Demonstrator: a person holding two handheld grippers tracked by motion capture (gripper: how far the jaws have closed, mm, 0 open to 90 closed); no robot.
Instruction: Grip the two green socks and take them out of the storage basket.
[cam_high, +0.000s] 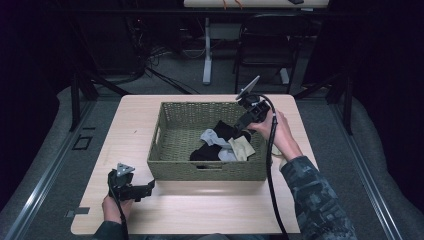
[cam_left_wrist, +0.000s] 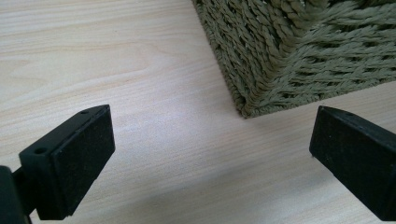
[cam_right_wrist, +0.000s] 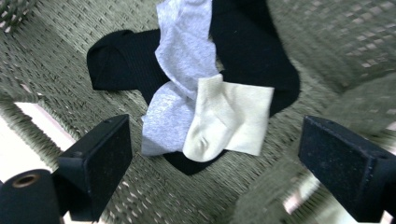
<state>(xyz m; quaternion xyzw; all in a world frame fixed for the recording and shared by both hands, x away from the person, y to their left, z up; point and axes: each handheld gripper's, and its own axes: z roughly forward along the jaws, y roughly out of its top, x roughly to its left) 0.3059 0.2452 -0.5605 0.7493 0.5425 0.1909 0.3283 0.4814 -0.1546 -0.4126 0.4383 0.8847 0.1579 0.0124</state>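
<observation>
Right gripper (cam_high: 243, 126) hangs over the basket (cam_high: 175, 167), inside its 3 o'clock wall, jaws spread wide with nothing between them, aimed down at the sock pile. In the right gripper view the cream sock (cam_right_wrist: 229, 119) lies dead centre between the jaws, not touched; the grey sock (cam_right_wrist: 180, 70) overlaps it at 10 o'clock, and both lie on the black socks (cam_right_wrist: 121, 65) on the woven floor. In the high view the pile sits in the basket's 4 o'clock part, cream sock (cam_high: 243, 148) nearest the right wall, grey sock (cam_high: 212, 137) to its left. Left gripper (cam_high: 149, 189) rests low on the counter (cam_high: 200, 215) at 7 o'clock of the basket, jaws released and empty, with the basket's near corner (cam_left_wrist: 261, 100) just ahead of them, not touching.
</observation>
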